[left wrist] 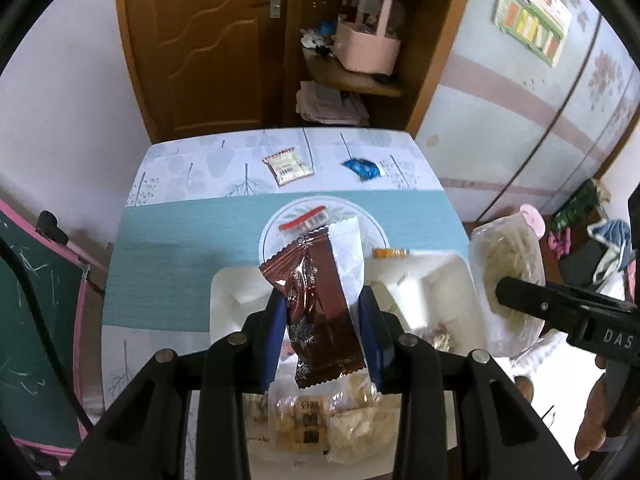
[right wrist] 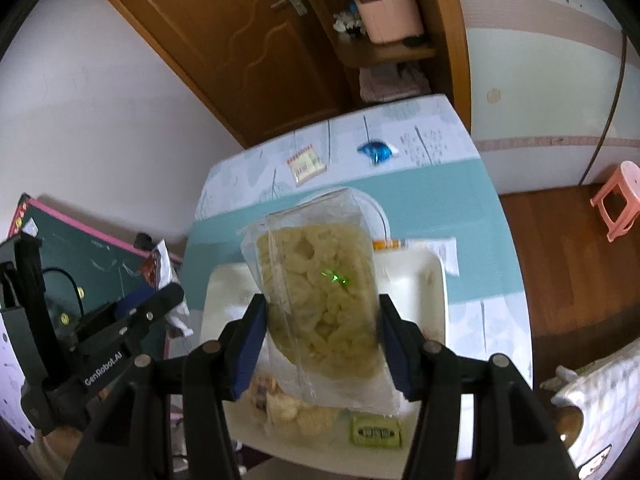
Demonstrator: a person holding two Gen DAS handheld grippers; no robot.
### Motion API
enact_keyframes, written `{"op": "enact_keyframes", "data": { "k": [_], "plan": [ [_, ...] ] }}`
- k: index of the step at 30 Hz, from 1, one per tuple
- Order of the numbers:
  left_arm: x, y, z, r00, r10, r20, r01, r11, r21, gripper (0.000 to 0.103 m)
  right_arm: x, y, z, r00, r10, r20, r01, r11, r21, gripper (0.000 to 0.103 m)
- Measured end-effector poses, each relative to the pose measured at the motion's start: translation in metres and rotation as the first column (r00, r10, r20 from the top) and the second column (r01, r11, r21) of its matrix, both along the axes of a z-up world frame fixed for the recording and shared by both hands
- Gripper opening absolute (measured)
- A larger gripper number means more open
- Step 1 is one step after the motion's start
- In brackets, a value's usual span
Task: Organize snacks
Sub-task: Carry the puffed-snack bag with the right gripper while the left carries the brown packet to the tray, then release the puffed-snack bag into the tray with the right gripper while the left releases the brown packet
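Observation:
My left gripper (left wrist: 322, 322) is shut on a brown foil snack packet (left wrist: 316, 300), with a white packet (left wrist: 347, 256) behind it, held above a white tray (left wrist: 224, 300). My right gripper (right wrist: 322, 320) is shut on a clear bag of pale puffed snacks (right wrist: 320, 300), lifted over the same white tray (right wrist: 432, 280). That clear bag (left wrist: 508, 276) and the right gripper's black finger (left wrist: 560, 304) show at the right of the left wrist view. The left gripper (right wrist: 140, 312) appears at the left of the right wrist view. Several small snacks (left wrist: 308, 420) lie in the tray below.
A clear round plate (left wrist: 276, 228) holds a red-edged packet (left wrist: 306, 220) behind the tray. Farther back on the table lie a small red-and-white packet (left wrist: 287, 166) and a blue wrapper (left wrist: 362, 168). An orange packet (left wrist: 390, 253) rests by the tray. A green chalkboard (left wrist: 36, 320) stands left, a pink stool (right wrist: 618, 200) right.

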State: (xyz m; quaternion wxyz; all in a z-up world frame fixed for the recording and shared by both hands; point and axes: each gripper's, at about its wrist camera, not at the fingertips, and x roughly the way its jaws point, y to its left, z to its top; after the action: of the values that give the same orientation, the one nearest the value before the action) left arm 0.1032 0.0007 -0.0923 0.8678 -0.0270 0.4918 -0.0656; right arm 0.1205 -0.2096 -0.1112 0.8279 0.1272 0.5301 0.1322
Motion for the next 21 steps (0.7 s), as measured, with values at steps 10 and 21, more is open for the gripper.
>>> {"op": "enact_keyframes", "data": {
  "k": [10, 21],
  "plan": [
    [-0.017, -0.007, -0.041, 0.994, -0.015, -0.109, 0.013, 1.0, -0.019, 0.034, -0.024, 0.021, -0.027, 0.996, 0.053, -0.07, -0.057, 0.997, -0.054, 0.054],
    [-0.027, -0.001, -0.065, 0.986, 0.016, -0.164, -0.02, 0.999, -0.027, 0.091, -0.029, 0.032, -0.046, 0.99, 0.07, -0.121, -0.086, 0.988, -0.13, 0.055]
  ]
}}
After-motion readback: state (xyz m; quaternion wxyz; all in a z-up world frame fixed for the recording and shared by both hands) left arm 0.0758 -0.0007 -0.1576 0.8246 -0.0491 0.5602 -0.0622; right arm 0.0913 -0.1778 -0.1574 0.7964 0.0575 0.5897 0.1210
